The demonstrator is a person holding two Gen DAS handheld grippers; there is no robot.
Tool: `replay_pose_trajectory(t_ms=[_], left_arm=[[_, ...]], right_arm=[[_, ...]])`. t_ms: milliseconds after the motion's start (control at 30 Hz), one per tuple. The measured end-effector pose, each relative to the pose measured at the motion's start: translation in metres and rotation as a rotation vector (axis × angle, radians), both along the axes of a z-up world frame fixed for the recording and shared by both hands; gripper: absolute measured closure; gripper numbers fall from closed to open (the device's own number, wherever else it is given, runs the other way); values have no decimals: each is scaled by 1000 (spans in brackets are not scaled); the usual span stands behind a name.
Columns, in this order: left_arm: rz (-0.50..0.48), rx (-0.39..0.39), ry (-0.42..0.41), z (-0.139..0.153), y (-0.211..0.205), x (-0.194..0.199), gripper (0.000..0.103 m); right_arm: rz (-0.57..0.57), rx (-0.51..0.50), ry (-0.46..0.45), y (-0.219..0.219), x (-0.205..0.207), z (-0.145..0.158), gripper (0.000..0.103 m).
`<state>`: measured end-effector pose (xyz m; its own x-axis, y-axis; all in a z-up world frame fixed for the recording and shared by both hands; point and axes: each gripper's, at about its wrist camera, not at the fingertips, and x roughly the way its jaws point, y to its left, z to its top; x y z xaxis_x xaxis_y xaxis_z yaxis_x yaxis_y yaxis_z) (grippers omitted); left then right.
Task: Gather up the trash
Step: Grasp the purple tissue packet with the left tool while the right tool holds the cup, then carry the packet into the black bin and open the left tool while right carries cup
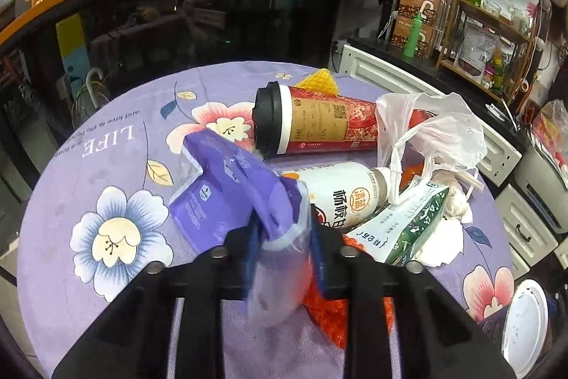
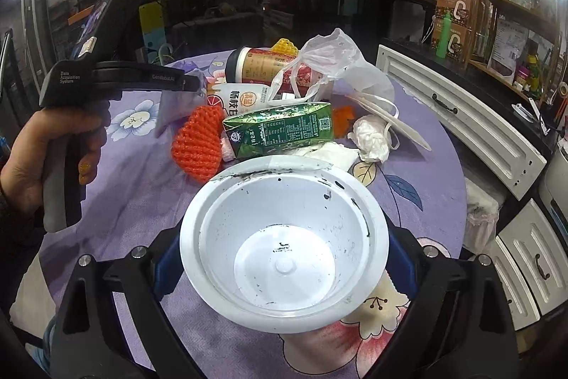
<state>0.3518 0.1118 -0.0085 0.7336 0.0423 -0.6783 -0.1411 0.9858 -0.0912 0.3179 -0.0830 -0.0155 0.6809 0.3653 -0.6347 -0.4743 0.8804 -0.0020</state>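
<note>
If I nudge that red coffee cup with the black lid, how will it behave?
The red coffee cup lies on its side on the tablecloth, so it would probably roll, curving because it tapers. Paper walls may dent under a firm squeeze. The plastic bag drapes its base and might drag along.

Both wrist views face the same trash pile (image 1: 372, 187) closely, from neighbouring sides.

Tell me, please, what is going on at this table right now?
A person is clearing trash off a round table with a purple flowered cloth, with a handheld gripper in each hand. The left gripper is shut on a purple plastic wrapper. The right gripper is clamped on a white paper cup, which is empty apart from dark specks. A red coffee cup, a white bottle, a green carton, orange foam netting and a clear plastic bag still lie on the cloth.
</note>
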Motion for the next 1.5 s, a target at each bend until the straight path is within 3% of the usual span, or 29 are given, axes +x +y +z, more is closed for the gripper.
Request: replay_pose_trajectory(t_ms=[233,433,667,967,1233,1500], left_arm=[[19,68,-118,22,6,-37,87],[21,46,-218,49,7,-89,88],[-105,15,-285,68,-35,-143,88],[-357,-39,-292,62,-124,-166,88],[-591,-130,-234,47,-220,-160,88],[-774,-179,-84,3,-317,-144,88]], right_arm=[[-11,40,-6,-8,-6,1,12],[-22,58,-33,-15,-22,6,12],[-42,66,-103,-36,-57,14,12],[-198,106,-98,-117,-88,15,12],[-413,89,-79,-207,-115,2,12],[-569,49,-34,-273,-135,-26,12]])
